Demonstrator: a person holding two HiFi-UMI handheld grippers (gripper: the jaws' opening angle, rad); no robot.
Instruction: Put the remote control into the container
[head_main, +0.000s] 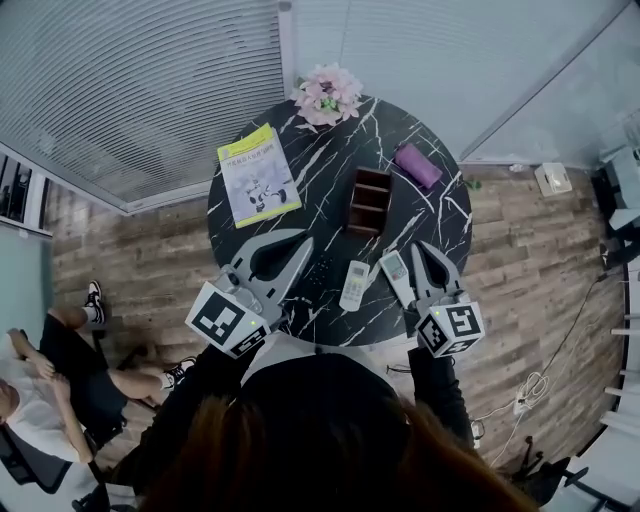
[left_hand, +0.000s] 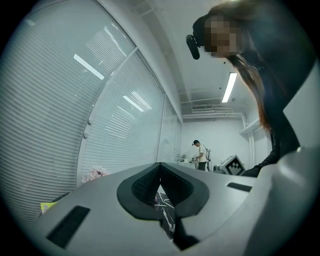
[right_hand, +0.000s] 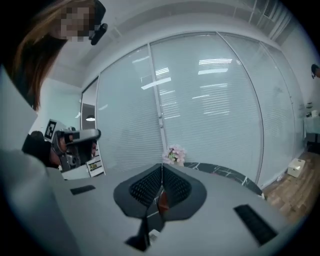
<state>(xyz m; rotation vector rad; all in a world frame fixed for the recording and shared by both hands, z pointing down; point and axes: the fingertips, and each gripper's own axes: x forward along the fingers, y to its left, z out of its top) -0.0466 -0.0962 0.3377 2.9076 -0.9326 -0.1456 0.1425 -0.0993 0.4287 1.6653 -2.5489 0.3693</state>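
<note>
Right gripper (head_main: 428, 250): jaws together, empty. We find one remote control (head_main: 397, 278) on table (head_main: 320, 170) just beside it, leftward, long axis pointing toward container (head_main: 369, 200) beyond; second remote (head_main: 355, 285) further left; left gripper (head_main: 300, 243), closed too, farther off.

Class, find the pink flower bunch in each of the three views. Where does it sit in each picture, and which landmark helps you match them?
Head view: the pink flower bunch is at top centre, on the far edge of the round table.
Left gripper view: lower left, small and pale.
Right gripper view: near the centre, slightly below the middle.
Shared landmark: the slatted blinds right behind it.
</note>
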